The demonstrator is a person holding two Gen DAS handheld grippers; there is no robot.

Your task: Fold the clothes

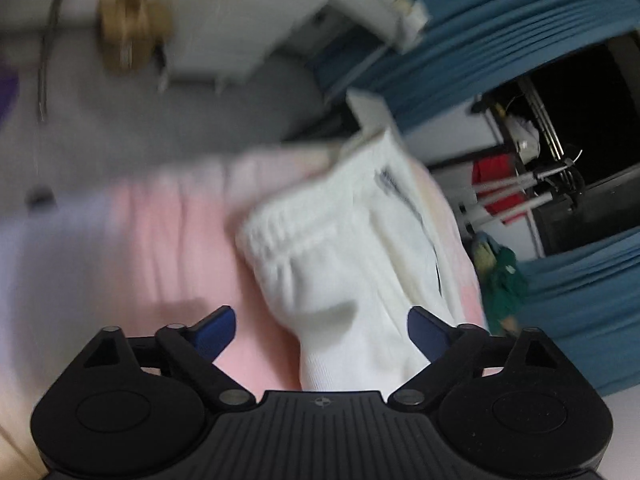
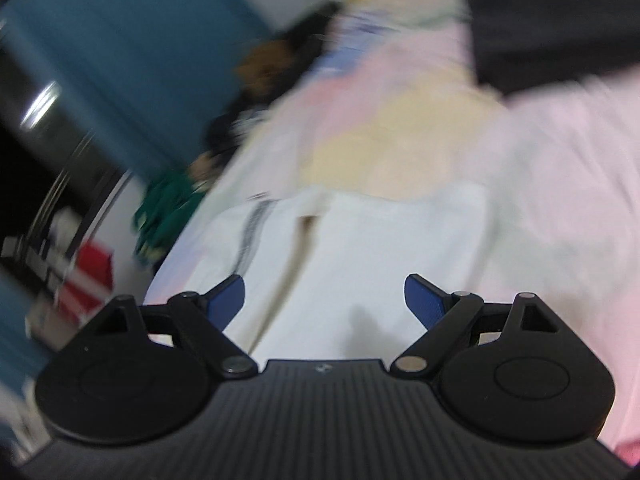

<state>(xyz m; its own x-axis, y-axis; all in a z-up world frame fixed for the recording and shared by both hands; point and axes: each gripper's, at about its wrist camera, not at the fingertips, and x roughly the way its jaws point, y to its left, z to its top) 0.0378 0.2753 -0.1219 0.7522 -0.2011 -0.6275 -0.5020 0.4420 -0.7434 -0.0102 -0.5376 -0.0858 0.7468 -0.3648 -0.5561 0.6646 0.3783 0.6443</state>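
Observation:
A white garment [image 1: 352, 264] with an elastic waistband and a dark side stripe lies bunched on a pink sheet [image 1: 160, 248]. In the left wrist view it runs down between the blue fingers of my left gripper [image 1: 320, 332], which stands open around the cloth. In the right wrist view the same white garment [image 2: 360, 264] lies flat with its dark stripe at the left. My right gripper [image 2: 325, 302] hovers open just over it, nothing between its fingers. Both views are blurred by motion.
A black garment [image 2: 560, 28] lies at the far right of the bed. Blue curtains [image 1: 500, 52] hang beyond. A green cloth [image 1: 504, 280] and a red item [image 1: 496, 188] sit off the bed's edge. White furniture [image 1: 248, 16] stands behind.

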